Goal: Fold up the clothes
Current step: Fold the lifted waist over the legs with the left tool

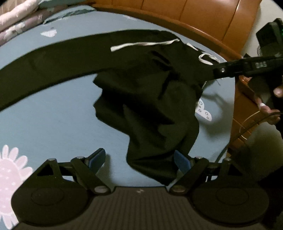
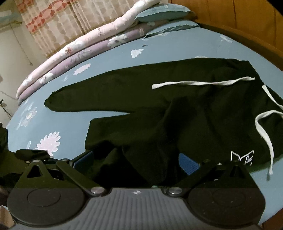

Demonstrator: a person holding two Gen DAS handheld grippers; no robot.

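Note:
Black trousers (image 1: 145,99) with a white drawstring (image 1: 141,44) lie on a blue flowered bed sheet (image 1: 53,115). One leg stretches left; the other is bunched and runs down between my left gripper's (image 1: 139,160) wide-open fingers, touching the right pad (image 1: 182,161). The right gripper (image 1: 216,69), seen side-on, meets the waistband. In the right wrist view the trousers (image 2: 141,92) spread across the sheet (image 2: 61,120), drawstring (image 2: 203,82) on top. A fold of cloth sits between my right gripper's (image 2: 136,159) spread blue pads (image 2: 189,162).
A wooden headboard (image 1: 176,12) curves behind the bed. Folded quilts (image 2: 79,49) and a pillow (image 2: 159,12) lie along the far side, a curtain (image 2: 53,21) beyond. A hand (image 1: 268,106) holds the right gripper by a wooden bedside unit (image 1: 244,99).

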